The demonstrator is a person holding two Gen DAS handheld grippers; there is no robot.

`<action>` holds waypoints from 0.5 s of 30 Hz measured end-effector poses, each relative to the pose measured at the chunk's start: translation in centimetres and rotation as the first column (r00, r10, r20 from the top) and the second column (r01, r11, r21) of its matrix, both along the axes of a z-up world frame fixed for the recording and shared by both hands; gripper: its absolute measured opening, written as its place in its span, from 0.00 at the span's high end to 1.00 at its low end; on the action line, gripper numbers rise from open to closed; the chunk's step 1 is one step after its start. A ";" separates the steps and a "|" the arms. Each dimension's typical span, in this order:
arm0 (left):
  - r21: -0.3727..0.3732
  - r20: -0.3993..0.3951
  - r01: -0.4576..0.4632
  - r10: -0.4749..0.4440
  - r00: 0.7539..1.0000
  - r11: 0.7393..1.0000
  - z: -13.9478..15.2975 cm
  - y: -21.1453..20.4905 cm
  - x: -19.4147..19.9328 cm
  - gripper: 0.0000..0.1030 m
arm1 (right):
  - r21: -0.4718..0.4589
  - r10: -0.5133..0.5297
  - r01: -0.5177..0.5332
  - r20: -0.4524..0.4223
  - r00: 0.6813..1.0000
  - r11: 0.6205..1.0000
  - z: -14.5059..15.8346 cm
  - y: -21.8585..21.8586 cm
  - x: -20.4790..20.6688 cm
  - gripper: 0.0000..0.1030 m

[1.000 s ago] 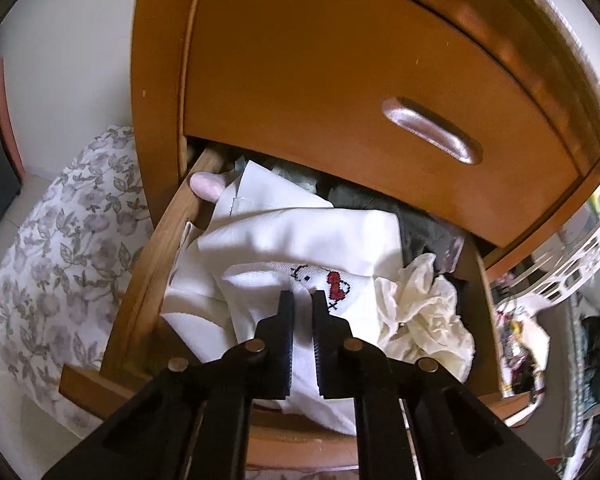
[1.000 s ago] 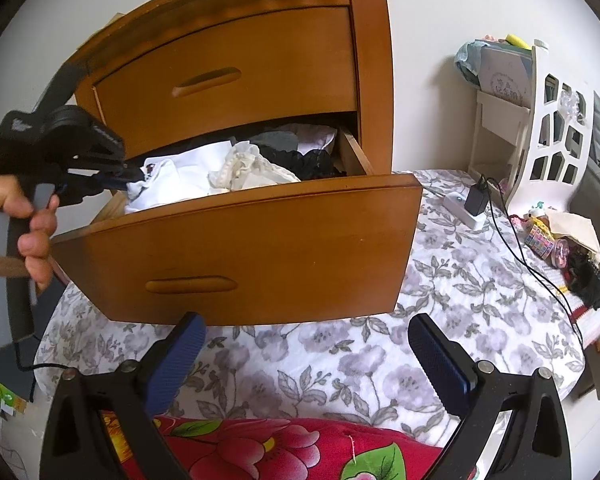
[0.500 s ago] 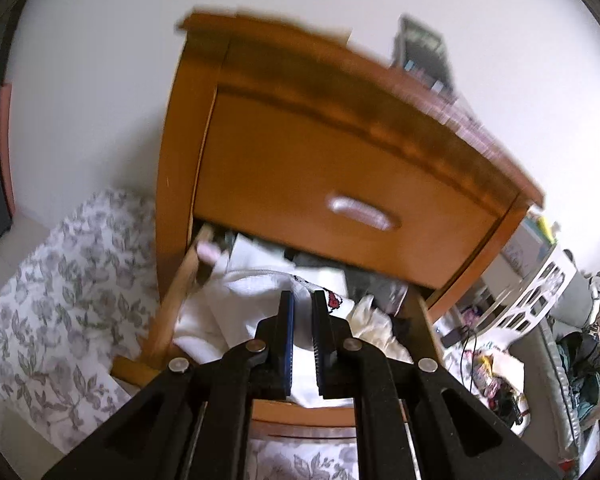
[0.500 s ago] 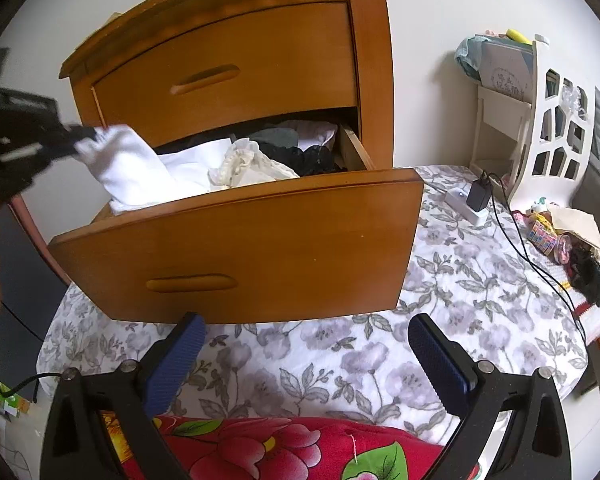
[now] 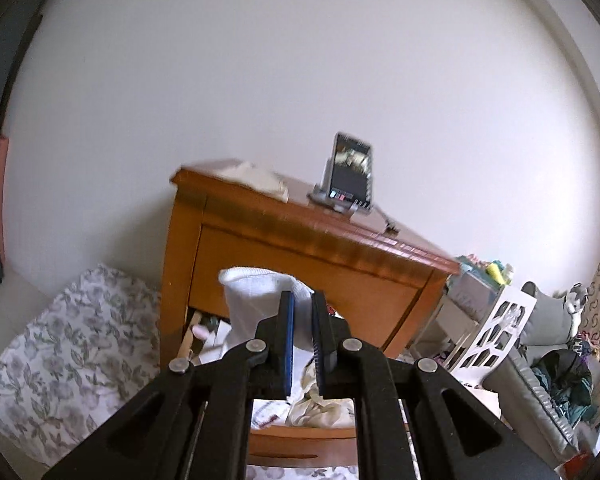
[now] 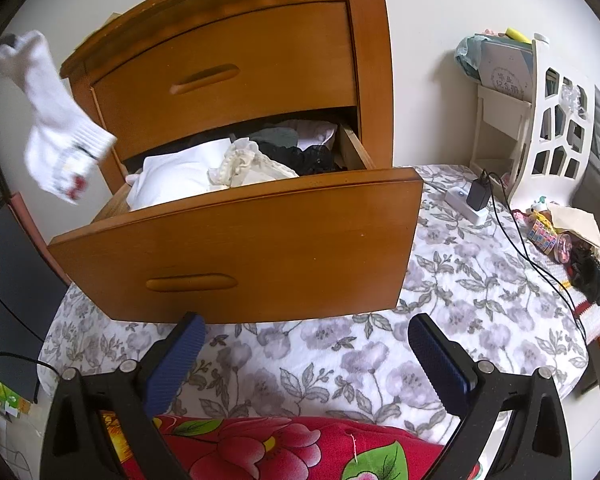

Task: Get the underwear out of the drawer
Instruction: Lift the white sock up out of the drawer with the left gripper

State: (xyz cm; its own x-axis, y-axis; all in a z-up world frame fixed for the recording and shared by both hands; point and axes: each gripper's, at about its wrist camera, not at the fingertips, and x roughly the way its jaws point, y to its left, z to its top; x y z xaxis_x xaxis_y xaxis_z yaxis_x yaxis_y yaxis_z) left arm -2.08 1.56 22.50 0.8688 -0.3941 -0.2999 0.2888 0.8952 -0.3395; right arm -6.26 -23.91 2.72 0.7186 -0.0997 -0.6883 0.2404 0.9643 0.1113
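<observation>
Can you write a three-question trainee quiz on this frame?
1. True or false: the left gripper is shut on the white sock.
2. Which drawer of the dresser stands open? A) top drawer B) bottom drawer C) both
3. Fill in: the right gripper is ____, with nothing between its fingers.

Key: 1 true, the sock is pinched and hangs in the air, clear of the drawer. 2 B, the top drawer is closed. 3 open, it hovers over the floral sheet in front of the drawer.
</observation>
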 end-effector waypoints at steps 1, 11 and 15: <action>0.003 0.008 -0.003 0.003 1.000 1.000 0.6 0.4 -0.8 0.92 | 0.000 0.000 0.000 0.000 1.000 1.000 0.0 0.0 0.0 0.00; 0.070 0.006 0.005 -0.006 1.000 0.998 1.1 1.3 -4.8 0.92 | -0.003 -0.006 0.006 0.002 1.000 1.000 0.0 0.0 -0.2 0.00; 0.081 -0.093 0.021 -0.013 0.996 0.997 -1.3 1.4 -4.1 0.92 | -0.003 -0.011 0.011 0.002 1.000 1.000 0.1 0.0 -0.2 0.00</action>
State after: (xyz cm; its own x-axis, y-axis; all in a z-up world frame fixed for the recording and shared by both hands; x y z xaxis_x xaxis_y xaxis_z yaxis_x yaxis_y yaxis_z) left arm -6.13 3.00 21.24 0.8293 -0.3795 -0.4102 0.2751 0.9162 -0.2915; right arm -6.48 -23.87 2.79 0.7187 -0.1098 -0.6866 0.2505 0.9620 0.1085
